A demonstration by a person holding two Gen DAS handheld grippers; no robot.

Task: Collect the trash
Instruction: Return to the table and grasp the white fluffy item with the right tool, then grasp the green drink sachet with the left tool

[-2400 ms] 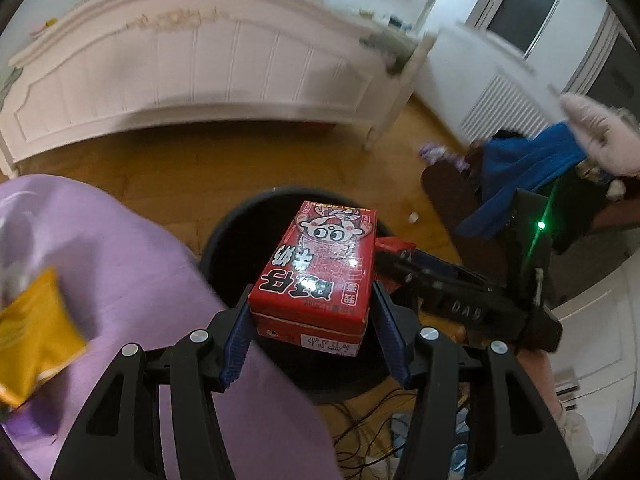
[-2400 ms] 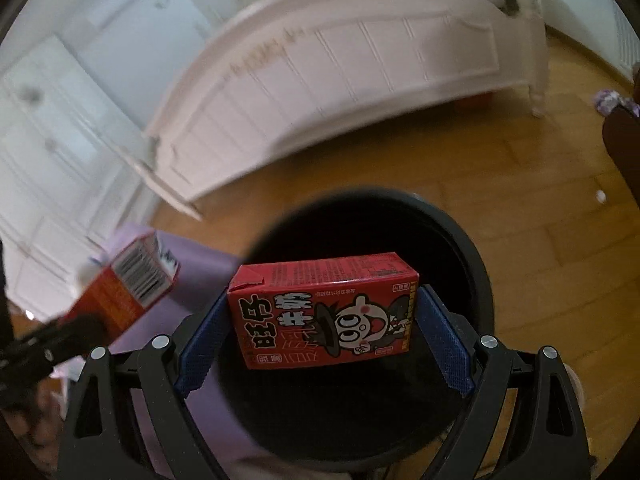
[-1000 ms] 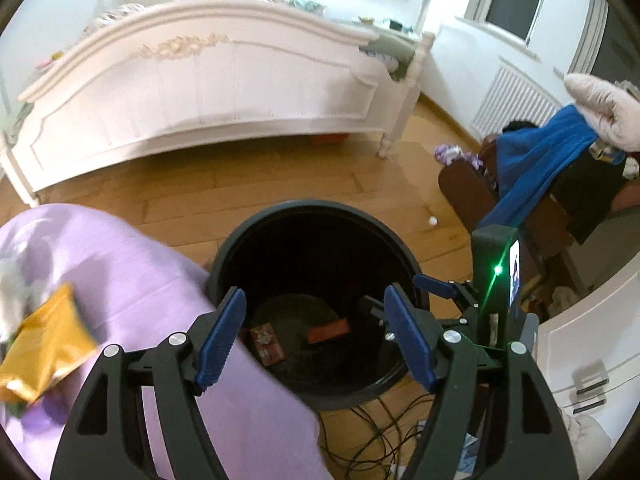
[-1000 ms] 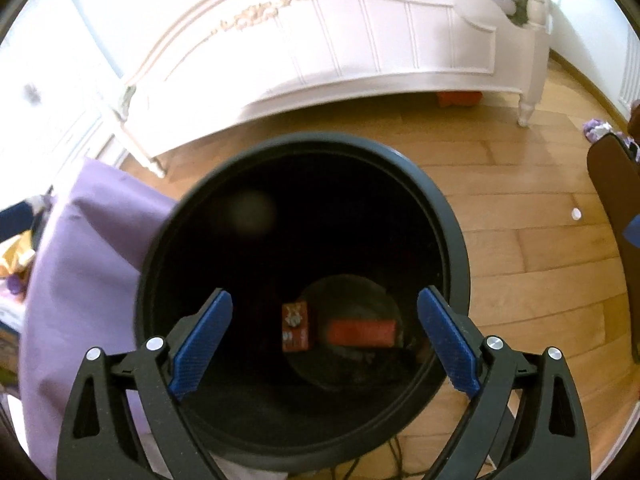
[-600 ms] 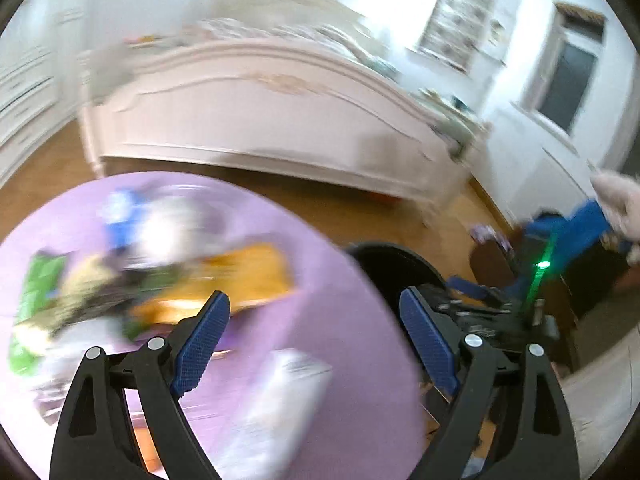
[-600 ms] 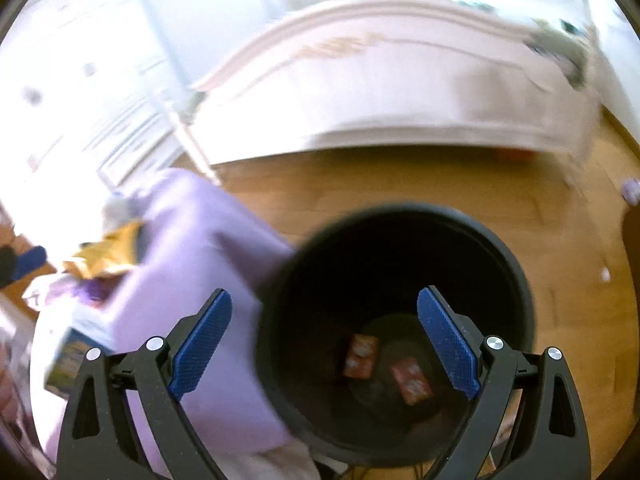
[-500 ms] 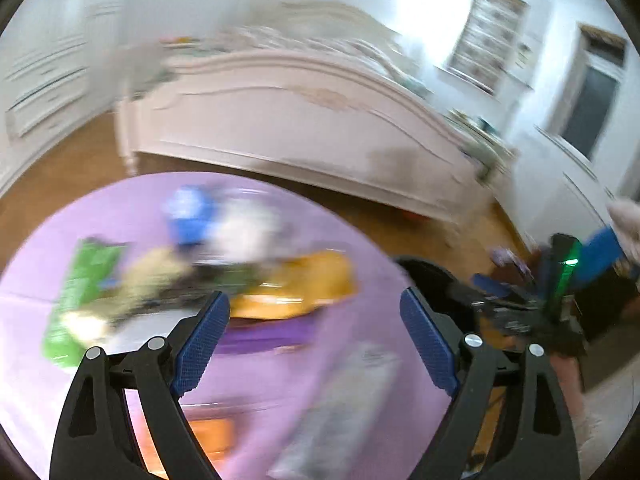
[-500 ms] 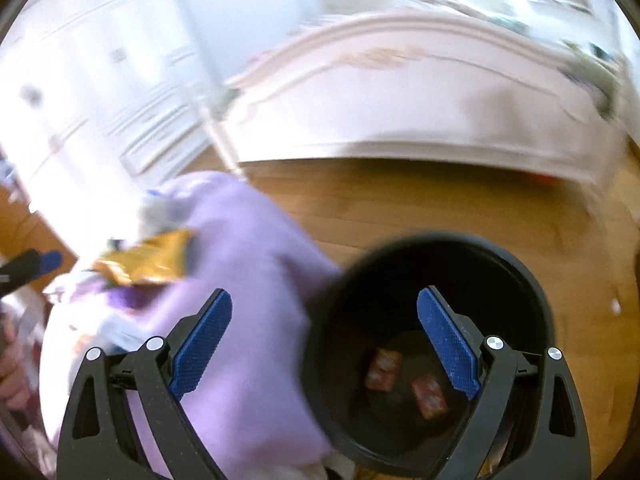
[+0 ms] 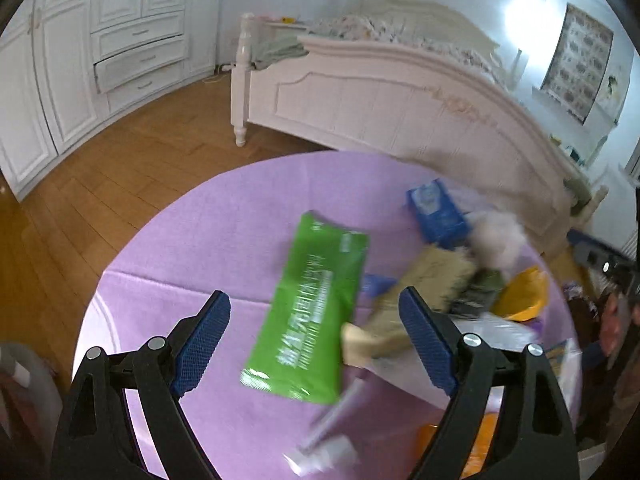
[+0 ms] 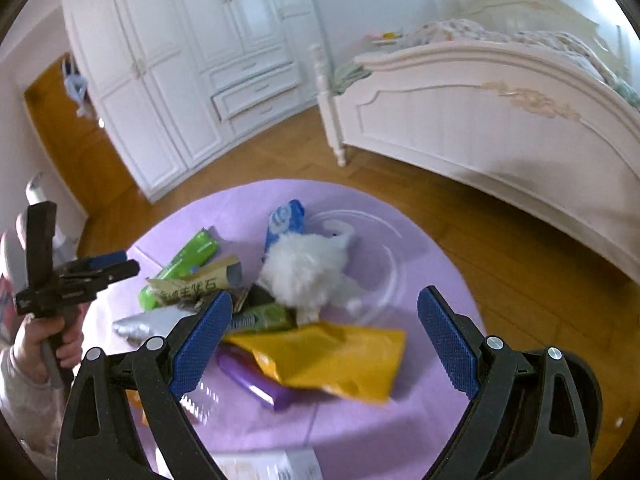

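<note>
Trash lies on a round table with a purple cloth (image 9: 208,232). My left gripper (image 9: 314,340) is open and empty above a green packet (image 9: 312,304), with a tan wrapper (image 9: 420,292) and a blue pack (image 9: 436,212) to its right. My right gripper (image 10: 324,336) is open and empty above a yellow bag (image 10: 332,356), a purple packet (image 10: 256,380) and a white fluffy wad (image 10: 304,264). The green packet (image 10: 188,260) and the left gripper (image 10: 100,268) also show in the right wrist view. The black bin (image 10: 592,400) is at the lower right edge.
A white bed (image 10: 500,120) stands behind the table on a wooden floor (image 10: 520,260). White wardrobes (image 10: 180,60) line the far wall. A clear plastic dish (image 10: 372,248) lies under the white wad. A silver wrapper (image 10: 156,324) and a white box (image 10: 264,466) lie near the table's front.
Both grippers let their red cartons fall into the black bin and opened. Both then swung left, away from the bin, over the trash on the purple table.
</note>
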